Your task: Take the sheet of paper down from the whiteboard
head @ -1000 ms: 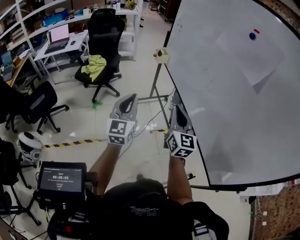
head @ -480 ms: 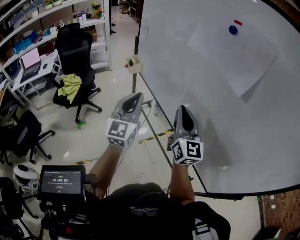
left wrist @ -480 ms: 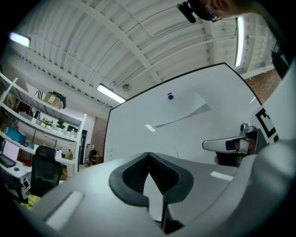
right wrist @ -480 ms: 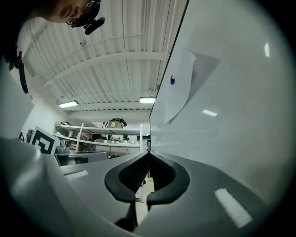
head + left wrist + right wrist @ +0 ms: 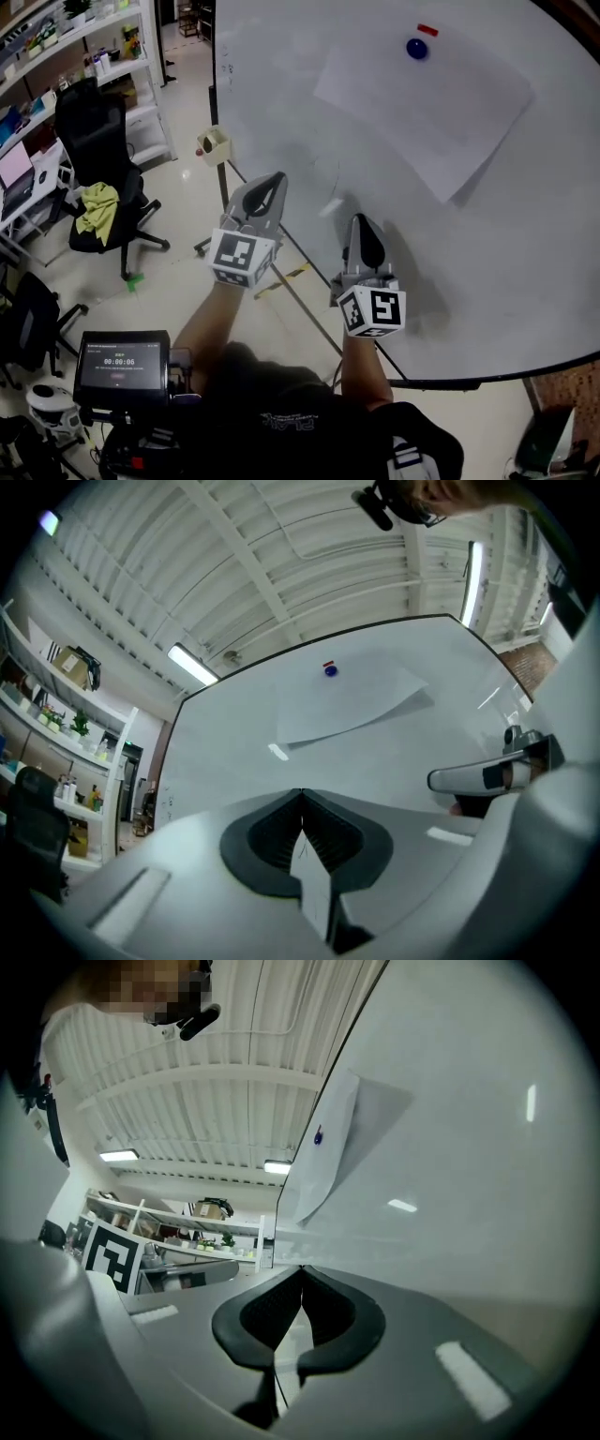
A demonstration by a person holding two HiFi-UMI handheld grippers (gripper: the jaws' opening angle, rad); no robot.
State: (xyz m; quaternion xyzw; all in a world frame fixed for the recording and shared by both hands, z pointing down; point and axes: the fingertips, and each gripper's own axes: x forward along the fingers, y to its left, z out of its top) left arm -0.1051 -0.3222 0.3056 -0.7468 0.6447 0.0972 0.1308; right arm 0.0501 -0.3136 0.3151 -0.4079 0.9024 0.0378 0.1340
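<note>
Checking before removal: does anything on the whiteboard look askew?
Yes: the sheet of paper hangs crooked on the whiteboard, held by a single blue magnet near its top edge.

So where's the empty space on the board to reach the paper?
The whiteboard is bare to the left of the sheet of paper and below it. It is crowded only at the sheet's top corner, by the blue magnet and the small red piece.
</note>
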